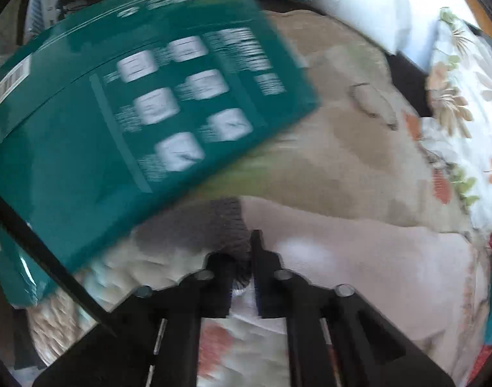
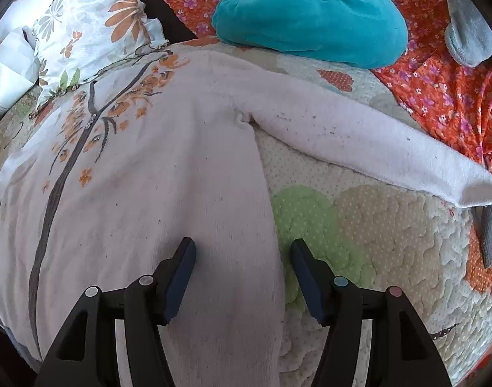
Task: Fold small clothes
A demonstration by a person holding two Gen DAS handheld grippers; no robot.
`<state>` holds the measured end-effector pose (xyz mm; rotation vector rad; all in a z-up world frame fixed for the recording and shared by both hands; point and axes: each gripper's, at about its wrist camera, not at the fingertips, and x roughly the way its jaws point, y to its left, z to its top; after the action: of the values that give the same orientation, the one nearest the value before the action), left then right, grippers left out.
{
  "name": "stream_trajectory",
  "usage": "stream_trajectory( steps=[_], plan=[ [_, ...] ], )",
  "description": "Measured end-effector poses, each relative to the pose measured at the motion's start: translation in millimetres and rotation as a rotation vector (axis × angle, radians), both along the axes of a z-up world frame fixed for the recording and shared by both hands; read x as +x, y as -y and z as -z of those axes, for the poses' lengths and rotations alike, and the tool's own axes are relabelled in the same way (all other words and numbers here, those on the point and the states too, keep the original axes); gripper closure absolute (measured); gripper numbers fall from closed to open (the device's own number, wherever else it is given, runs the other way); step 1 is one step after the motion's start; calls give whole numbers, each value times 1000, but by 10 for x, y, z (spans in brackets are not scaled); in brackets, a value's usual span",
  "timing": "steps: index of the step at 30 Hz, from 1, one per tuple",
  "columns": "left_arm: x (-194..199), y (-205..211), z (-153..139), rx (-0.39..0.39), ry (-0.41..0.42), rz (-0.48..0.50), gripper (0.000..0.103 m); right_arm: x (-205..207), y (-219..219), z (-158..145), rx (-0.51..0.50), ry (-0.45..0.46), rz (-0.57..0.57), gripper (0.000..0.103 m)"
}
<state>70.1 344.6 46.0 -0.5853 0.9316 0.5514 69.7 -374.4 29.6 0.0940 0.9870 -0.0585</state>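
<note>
- Pale pink knit: the sweater (image 2: 142,174) lies spread flat on the quilt (image 2: 391,232) of the bed, front up, with an orange flower print and a grey stripe down its middle.
- Its sleeve (image 2: 359,135) stretches straight out to the side, not folded in; the body shows no fold either, so by my reading the folding has barely begun.
- The right tool (image 2: 242,251) hovers at the sweater's side edge near the hem, fingers wide apart and holding nothing, one over the knit and one over the quilt.
- The left tool (image 1: 242,254) has its fingers drawn narrow with dark ribbed fabric between them, seemingly a cuff (image 1: 228,222); the view is blurred, so what it grips is a judgement.
- Left to do, as I judge: both sleeves in, then the body doubled over.
- Around it: a teal box (image 1: 142,103), a flowered pillow (image 2: 94,22), a teal garment (image 2: 310,16) and an orange floral cloth (image 2: 439,90).
</note>
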Motion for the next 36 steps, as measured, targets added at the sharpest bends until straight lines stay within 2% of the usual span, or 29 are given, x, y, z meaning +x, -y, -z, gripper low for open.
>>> stream_trajectory(
  steps=[4, 7, 11, 13, 15, 17, 20, 26, 30, 32, 36],
  plan=[
    [200, 655, -447, -2, 117, 152, 97, 7, 1, -22, 0, 13, -1, 37],
    [431, 1373, -802, -62, 220, 313, 97, 18, 11, -55, 15, 27, -7, 37],
    [715, 2711, -1162, -173, 332, 628, 97, 4, 10, -93, 19, 40, -15, 37],
    [765, 3391, -1195, -268, 337, 823, 88, -8, 4, -105, 16, 44, -14, 37],
    [733, 3929, -1131, -328, 297, 946, 54, -14, 13, -112, 16, 46, -12, 37],
    [606, 4211, -1017, -353, 279, 1001, 45, -15, 29, -121, 21, 49, -10, 37],
    [480, 4282, -829, -285, 246, 993, 43, -20, 39, -122, 35, 48, -19, 37],
    [379, 3615, -334, -89, 163, 771, 40, -41, -93, -102, 24, 47, -69, 37],
    [438, 3187, -147, -85, 151, 645, 40, -90, -148, -227, 8, 92, -96, 37],
    [465, 3116, -142, -84, 157, 637, 40, -127, -55, -316, -13, 119, -52, 37],
    [515, 3159, -211, -49, 160, 649, 37, -194, 448, -375, 21, 71, 109, 37]
  ],
)
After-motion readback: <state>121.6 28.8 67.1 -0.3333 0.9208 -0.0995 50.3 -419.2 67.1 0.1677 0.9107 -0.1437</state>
